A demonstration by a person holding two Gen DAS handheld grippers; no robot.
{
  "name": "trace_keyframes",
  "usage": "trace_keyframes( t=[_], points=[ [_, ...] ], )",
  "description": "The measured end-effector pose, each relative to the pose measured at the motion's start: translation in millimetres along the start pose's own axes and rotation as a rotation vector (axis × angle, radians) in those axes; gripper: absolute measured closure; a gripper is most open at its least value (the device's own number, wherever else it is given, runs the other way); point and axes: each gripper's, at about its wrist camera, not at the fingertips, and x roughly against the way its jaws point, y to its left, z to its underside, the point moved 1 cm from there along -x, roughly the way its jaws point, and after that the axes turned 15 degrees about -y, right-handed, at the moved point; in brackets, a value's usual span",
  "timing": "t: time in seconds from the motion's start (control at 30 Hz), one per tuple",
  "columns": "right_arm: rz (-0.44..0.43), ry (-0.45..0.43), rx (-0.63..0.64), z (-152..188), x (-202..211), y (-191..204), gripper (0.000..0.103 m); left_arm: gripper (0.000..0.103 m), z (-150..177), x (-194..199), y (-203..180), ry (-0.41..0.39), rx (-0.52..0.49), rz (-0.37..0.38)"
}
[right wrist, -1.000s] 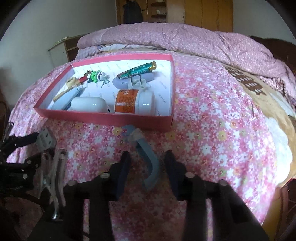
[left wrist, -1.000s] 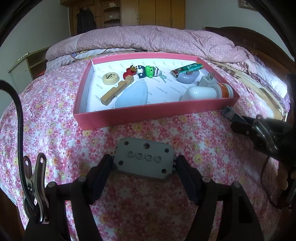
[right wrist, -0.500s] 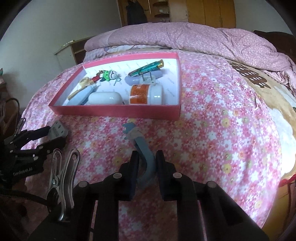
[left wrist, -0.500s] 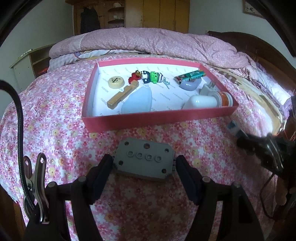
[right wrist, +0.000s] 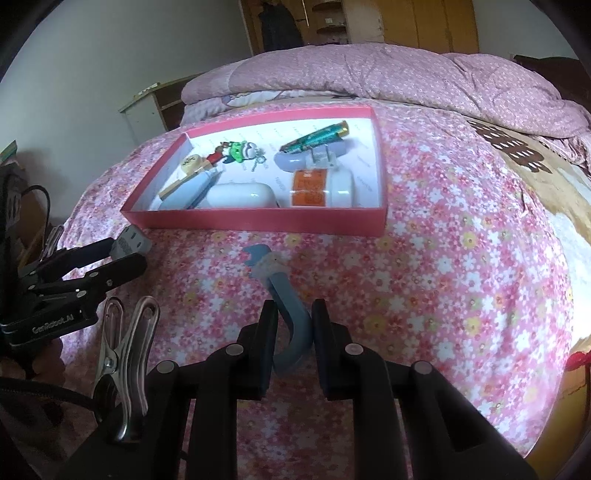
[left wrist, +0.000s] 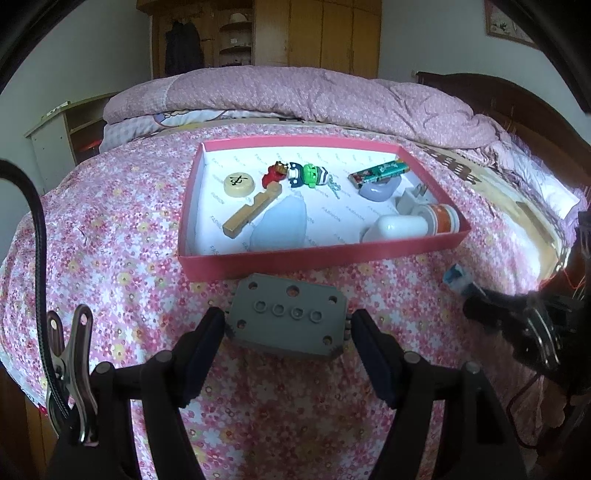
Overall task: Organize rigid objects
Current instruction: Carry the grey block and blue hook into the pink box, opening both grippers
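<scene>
- We see a bed with a pink flowered bedspread, a wooden wardrobe behind it.
- One red tray lies on it, holding about ten small items.
- Before the tray, our left gripper clamps one grey plate.
- Our right gripper pinches one blue curved tool near the tray.

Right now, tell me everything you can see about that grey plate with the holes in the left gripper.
The grey plate is a flat, matte rectangle, plastic by its look, with clipped corners. A row of four raised rings runs across its middle, with several plain round holes around them. It lies nearly level, just in front of the pink tray's near wall, over the flowered bedspread. The left gripper clamps it by its two short ends.
</scene>
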Motion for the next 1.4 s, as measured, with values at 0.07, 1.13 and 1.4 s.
trace_keyframes(
  t=[0.07,1.13,1.4],
  points=[
    [-0.010,0.001,-0.001,-0.7,-0.1,2.6,0.083,0.029,-0.7,0.7,0.6,-0.003,0.003,0.000],
    [0.033,-0.083,0.050,-103.7,-65.3,-7.0,0.083,0.029,-105.5,-92.8,-5.0,-0.089,-0.052,0.038],
    [0.090,-0.097,-0.013,-123.8,-100.2,-34.0,0.083,0.029,-107.2,-129.6,14.0,-0.054,0.003,0.003]
  ],
)
